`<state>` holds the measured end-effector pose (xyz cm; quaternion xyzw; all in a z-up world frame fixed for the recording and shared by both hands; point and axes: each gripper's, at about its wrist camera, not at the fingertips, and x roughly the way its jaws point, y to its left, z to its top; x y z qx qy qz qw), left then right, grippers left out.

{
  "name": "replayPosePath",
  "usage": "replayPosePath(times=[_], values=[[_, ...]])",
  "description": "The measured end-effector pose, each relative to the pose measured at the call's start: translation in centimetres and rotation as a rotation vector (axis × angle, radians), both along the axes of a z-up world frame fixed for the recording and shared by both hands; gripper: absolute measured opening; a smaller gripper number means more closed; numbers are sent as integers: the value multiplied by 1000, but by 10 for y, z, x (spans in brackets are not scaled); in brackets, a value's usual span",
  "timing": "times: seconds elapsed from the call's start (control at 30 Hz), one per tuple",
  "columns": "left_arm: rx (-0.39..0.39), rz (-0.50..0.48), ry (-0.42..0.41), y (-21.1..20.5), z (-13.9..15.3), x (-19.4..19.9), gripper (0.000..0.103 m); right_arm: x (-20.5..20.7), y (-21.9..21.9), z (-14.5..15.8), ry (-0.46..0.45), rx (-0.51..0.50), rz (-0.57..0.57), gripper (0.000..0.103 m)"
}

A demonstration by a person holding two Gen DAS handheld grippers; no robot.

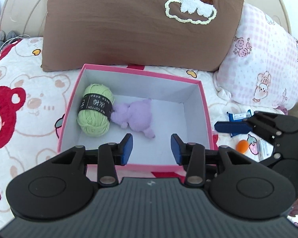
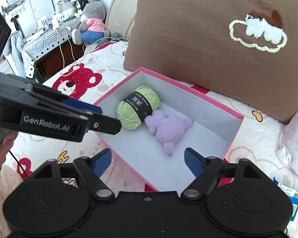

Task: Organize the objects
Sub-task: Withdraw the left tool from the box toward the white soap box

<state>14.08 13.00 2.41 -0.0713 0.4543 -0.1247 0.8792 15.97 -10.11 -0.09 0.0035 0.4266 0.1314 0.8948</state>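
Observation:
A pink box point(image 1: 68, 107) with a white inside sits on the bed; it also shows in the right wrist view point(image 2: 236, 127). In it lie a green yarn ball point(image 1: 95, 111) point(image 2: 138, 107) and a purple plush toy point(image 1: 136, 117) point(image 2: 167, 128), touching each other. My left gripper point(image 1: 151, 148) is open and empty over the box's near edge. My right gripper point(image 2: 148, 161) is open and empty over the box's near corner. It shows at the right of the left wrist view point(image 1: 231, 128). A blue packet point(image 1: 239, 116) point(image 2: 294, 196), a small orange object point(image 1: 242, 146) and a white packet point(image 1: 265, 149) lie right of the box.
A brown pillow point(image 1: 141, 23) point(image 2: 218, 45) leans behind the box, with a pink checked pillow point(image 1: 266, 59) to its right. The bedsheet point(image 1: 23, 91) has bear prints. A grey plush point(image 2: 93, 23) and a cluttered side table point(image 2: 47, 37) stand beyond the bed's left edge.

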Motion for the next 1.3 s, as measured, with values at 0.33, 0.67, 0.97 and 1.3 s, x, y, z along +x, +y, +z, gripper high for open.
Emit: replayPosePath(times=[0.33, 0.67, 0.97, 1.3], values=[[16, -5, -16, -3, 22, -35, 76, -30, -4, 17, -25, 0, -2, 96], [49, -53, -28, -15, 37, -62, 91, -59, -8, 36, -57, -5, 1, 96], [49, -43, -74, -21, 47, -82, 103, -83, -14, 44, -97, -12, 13, 96], [60, -55, -52, -27, 46, -97, 103, -106, -24, 46, -68, 45, 33, 96]])
